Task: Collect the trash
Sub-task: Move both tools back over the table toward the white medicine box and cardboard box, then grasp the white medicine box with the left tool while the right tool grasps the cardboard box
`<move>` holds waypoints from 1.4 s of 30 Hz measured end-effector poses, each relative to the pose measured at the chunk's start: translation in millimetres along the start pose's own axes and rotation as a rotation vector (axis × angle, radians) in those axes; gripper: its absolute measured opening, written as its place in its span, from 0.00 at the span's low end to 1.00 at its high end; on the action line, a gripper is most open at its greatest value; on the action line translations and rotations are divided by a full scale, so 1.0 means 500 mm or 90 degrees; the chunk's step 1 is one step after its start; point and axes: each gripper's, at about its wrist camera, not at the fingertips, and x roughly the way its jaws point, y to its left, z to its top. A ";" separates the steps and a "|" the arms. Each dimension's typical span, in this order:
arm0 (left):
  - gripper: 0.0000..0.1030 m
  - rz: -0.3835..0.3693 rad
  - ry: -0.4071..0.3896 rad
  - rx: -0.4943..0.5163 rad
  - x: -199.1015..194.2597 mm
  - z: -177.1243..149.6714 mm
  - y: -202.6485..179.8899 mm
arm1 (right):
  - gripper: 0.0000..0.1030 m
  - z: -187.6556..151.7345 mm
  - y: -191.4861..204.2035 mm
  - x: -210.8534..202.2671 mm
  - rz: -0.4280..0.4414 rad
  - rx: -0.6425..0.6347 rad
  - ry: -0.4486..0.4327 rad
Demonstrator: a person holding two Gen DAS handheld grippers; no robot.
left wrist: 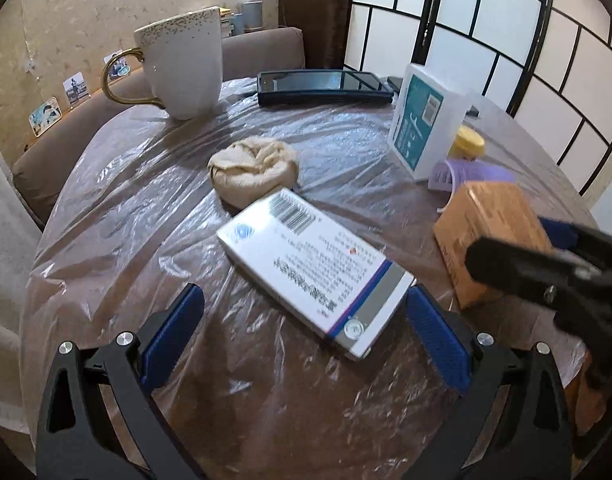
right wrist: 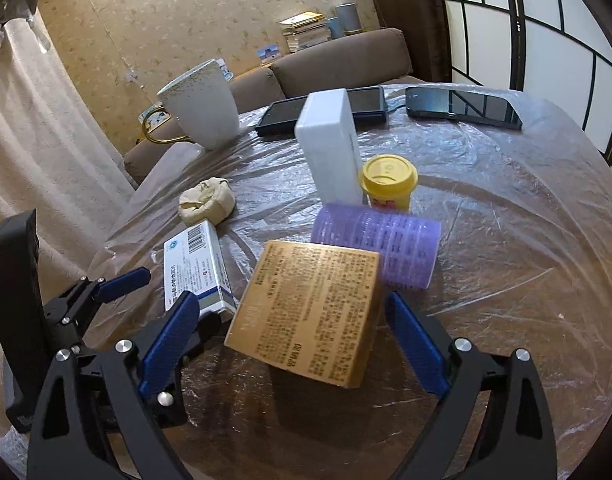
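Trash: flat white medicine box point(left wrist: 313, 272), gold-brown carton point(right wrist: 309, 316), crumpled tissue wad point(left wrist: 254, 170); all on the plastic-covered table point(left wrist: 118, 208).
Step in hand: approach and alignment before the grasp, judged from both sets of fingers spread with nothing clamped.
Left gripper point(left wrist: 306, 328): wide; blue pads at 8 and 4 o'clock of the white box's near end. Right pad tip just beside the box's near corner; contact cannot be told. Left pad well apart from it.
White box position: flat on the plastic, long axis from 5 toward 11 o'clock in the left wrist view, barcode end next to the tissue wad.
Right gripper point(right wrist: 290, 332): wide; carton sits between the pads, tilted, near edge raised or resting askew, cannot tell which. Gaps visible on both sides.
Carton neighbours: purple hair roller point(right wrist: 375, 248) at 1 o'clock behind it, touching or nearly so; yellow-lidded cup point(right wrist: 387, 180) and upright white box point(right wrist: 329, 152) farther at 12 o'clock.
Next move, left: slide forward, centre the box's narrow width, close.
Next move, right: close on the carton's side faces.
Risk: roller dragged along with the carton.
Not trash, probably: mug point(left wrist: 182, 64), tablet point(left wrist: 321, 88), phone point(right wrist: 461, 108).
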 end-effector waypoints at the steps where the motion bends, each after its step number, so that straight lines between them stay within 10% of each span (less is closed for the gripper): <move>1: 0.98 -0.002 0.002 -0.001 -0.002 0.003 0.000 | 0.90 0.001 -0.002 0.000 0.000 0.001 0.000; 6: 0.98 -0.046 -0.007 0.013 -0.026 0.011 0.020 | 0.90 0.001 -0.004 -0.005 0.008 -0.009 0.001; 14: 0.98 -0.182 0.047 0.211 -0.012 0.046 0.038 | 0.90 -0.004 -0.004 -0.016 0.036 -0.017 0.004; 26: 0.98 -0.153 0.069 0.326 0.034 0.061 0.003 | 0.90 -0.006 0.001 -0.004 0.017 -0.021 0.015; 35: 0.98 -0.192 0.126 0.135 0.066 0.103 0.011 | 0.90 -0.005 -0.012 -0.019 0.020 -0.009 0.002; 42: 0.88 -0.126 0.117 0.040 0.085 0.134 0.008 | 0.90 -0.007 -0.037 -0.018 0.007 0.011 0.000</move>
